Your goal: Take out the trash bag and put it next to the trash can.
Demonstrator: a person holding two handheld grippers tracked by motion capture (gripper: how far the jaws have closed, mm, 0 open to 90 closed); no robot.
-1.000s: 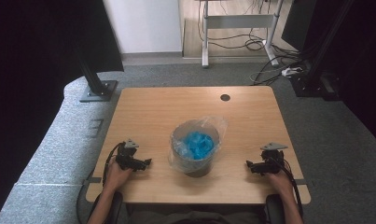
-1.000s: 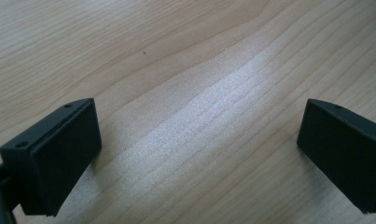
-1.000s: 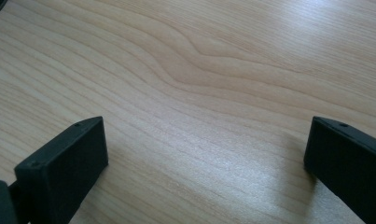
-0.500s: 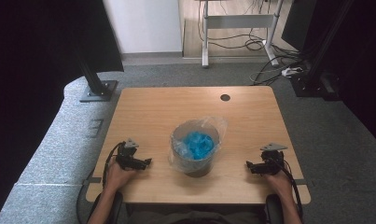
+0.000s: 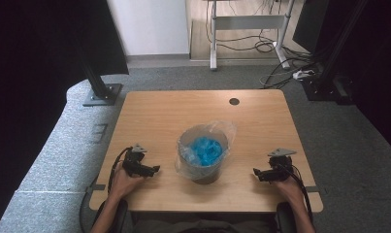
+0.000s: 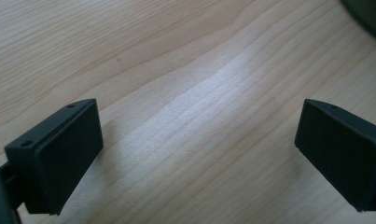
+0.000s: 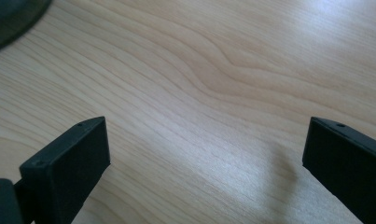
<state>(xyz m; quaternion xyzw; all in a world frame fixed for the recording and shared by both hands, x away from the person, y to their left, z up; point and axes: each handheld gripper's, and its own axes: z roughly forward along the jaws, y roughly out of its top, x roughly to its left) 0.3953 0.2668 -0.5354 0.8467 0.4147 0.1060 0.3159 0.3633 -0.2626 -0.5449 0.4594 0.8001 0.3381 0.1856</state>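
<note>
Poised at start, both wide open: left hand-held gripper (image 5: 152, 170) at nine o'clock, right hand-held gripper (image 5: 259, 173) at three o'clock of lined bin (image 5: 203, 154); next, likely reaching inward for bag rim.

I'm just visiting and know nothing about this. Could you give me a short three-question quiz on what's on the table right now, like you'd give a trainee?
1. True or false: the left gripper grips the bin's clear bag.
2. What colour is the stuff inside the bin? A red, B blue, C yellow.
3. Fill in: the right gripper has its jaws ____ over bare table.

Key
1. False: it sits apart from the bin, jaws wide, nothing between them.
2. B.
3. Open.
</note>
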